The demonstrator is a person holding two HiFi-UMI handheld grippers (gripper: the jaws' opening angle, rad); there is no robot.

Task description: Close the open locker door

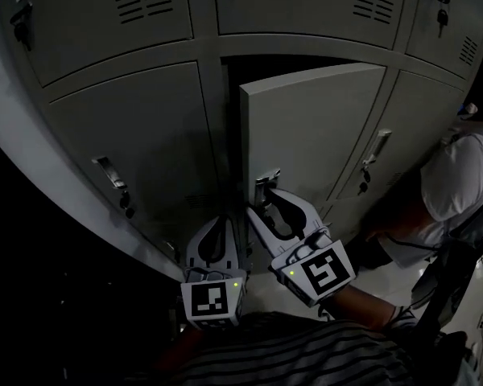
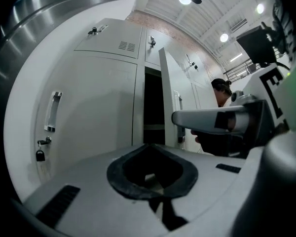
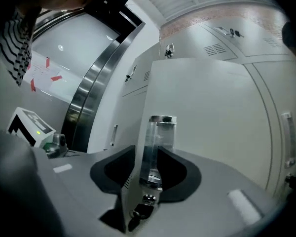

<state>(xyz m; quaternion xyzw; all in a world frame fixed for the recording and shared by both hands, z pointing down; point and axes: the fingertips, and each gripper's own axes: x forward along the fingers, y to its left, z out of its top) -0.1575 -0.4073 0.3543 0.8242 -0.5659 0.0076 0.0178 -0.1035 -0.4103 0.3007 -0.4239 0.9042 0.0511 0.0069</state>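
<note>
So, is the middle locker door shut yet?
Open: the locker door stands angled out, with dark interior showing beside and above it. The right gripper clamps its handle.

No legible text, brand or number is recorded; only coded square patterns are borne by left marker cube point(image 1: 210, 301) and right marker cube point(image 1: 324, 270).

Behind the open locker door point(image 1: 310, 127) we only get a black compartment point(image 1: 249, 71), contents unreadable. Right of the door, a person point(image 1: 455, 191) is cut off by the head view's edge. On the door, the right gripper point(image 1: 267, 201) covers most of the handle point(image 1: 264, 182). The lock point(image 3: 140, 212) under it is too dim to read.
</note>
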